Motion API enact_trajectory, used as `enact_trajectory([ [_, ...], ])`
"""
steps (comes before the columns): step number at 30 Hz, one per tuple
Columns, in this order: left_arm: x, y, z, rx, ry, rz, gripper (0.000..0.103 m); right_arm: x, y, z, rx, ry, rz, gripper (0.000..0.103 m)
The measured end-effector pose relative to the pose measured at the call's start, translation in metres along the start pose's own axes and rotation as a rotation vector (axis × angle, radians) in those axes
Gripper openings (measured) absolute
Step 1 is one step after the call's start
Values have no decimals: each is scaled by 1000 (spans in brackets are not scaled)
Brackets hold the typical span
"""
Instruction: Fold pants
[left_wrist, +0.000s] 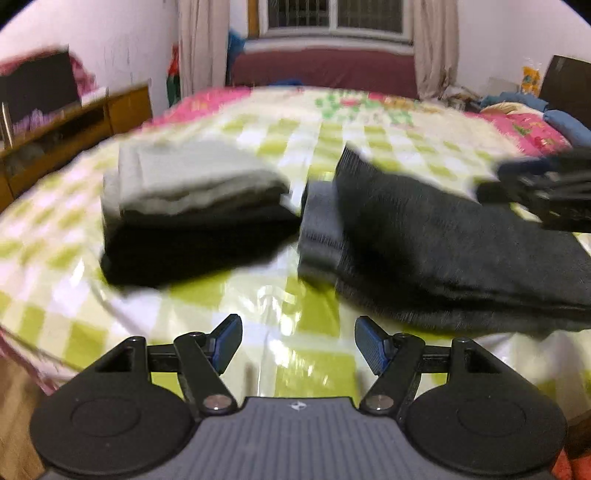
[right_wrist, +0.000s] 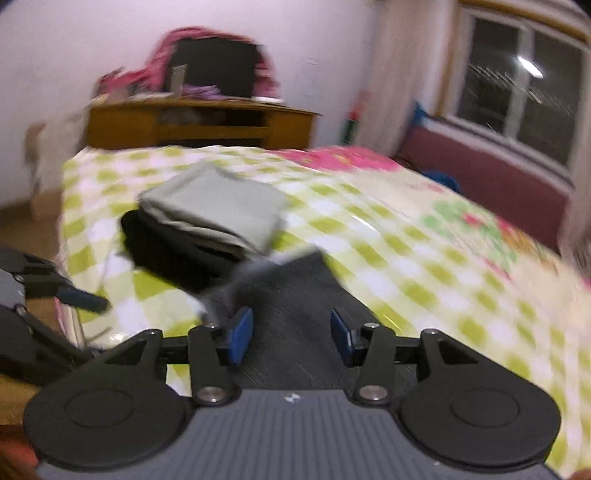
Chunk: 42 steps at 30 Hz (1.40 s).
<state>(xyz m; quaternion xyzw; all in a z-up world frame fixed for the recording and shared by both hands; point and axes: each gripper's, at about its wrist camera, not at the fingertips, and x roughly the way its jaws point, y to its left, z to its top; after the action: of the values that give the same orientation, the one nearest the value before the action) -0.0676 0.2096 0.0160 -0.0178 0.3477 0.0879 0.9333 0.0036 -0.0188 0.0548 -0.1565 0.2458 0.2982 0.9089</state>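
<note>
Dark grey folded pants lie on the green-checked bedspread, right of a stack of folded clothes with a pale grey piece on top of a black one. My left gripper is open and empty, just above the bedspread in front of both piles. My right gripper is open, right above the dark pants, with nothing between its pads. The right gripper also shows in the left wrist view at the right edge. The stack shows in the right wrist view.
A wooden cabinet stands left of the bed, with a dark screen on it. A maroon bench runs under the window. Loose clothes lie at the far right of the bed. The bed's near edge drops to a wooden floor.
</note>
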Motion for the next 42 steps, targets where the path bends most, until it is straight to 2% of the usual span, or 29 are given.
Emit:
enact_trajectory([
  [3, -17, -19, 14, 72, -97, -8, 81, -32, -58, -28, 132, 54, -162, 48],
  [6, -19, -50, 31, 153, -166, -72, 88, -53, -114, -65, 239, 127, -365, 51],
  [8, -4, -77, 41, 209, -178, -122, 89, -62, -148, -90, 349, 162, -418, 51],
  [9, 4, -90, 45, 232, -174, -148, 89, -62, -166, -102, 441, 191, -406, 53],
  [12, 34, -131, 55, 289, -139, -242, 89, -57, -208, -137, 728, 200, -245, 53],
  [15, 48, -163, 59, 355, -122, -270, 89, -43, -230, -167, 908, 220, -97, 53],
  [17, 51, -179, 60, 392, -107, -285, 89, -45, -239, -181, 992, 184, -2, 53],
  [19, 56, -187, 59, 407, -86, -316, 89, -45, -250, -192, 1094, 156, 138, 53],
  [21, 63, -197, 57, 423, -54, -338, 89, -41, -259, -195, 1117, 136, 203, 53],
  [23, 64, -205, 54, 427, -41, -370, 89, -31, -266, -199, 1102, 134, 215, 52],
  [25, 66, -217, 51, 441, -33, -404, 89, -17, -273, -207, 1186, 104, 247, 47],
  [27, 70, -231, 46, 475, -21, -424, 89, -9, -270, -205, 1206, 98, 255, 18],
  [31, 87, -256, 37, 507, 74, -441, 89, -16, -270, -203, 1185, 90, 234, 11],
  [36, 86, -298, 34, 564, 94, -494, 89, -37, -300, -210, 1129, 115, 144, 8],
  [39, 87, -334, 35, 571, 107, -573, 89, -60, -328, -212, 1108, 126, 44, 8],
  [42, 87, -374, 32, 619, 97, -649, 89, -80, -353, -214, 1075, 175, -76, 8],
])
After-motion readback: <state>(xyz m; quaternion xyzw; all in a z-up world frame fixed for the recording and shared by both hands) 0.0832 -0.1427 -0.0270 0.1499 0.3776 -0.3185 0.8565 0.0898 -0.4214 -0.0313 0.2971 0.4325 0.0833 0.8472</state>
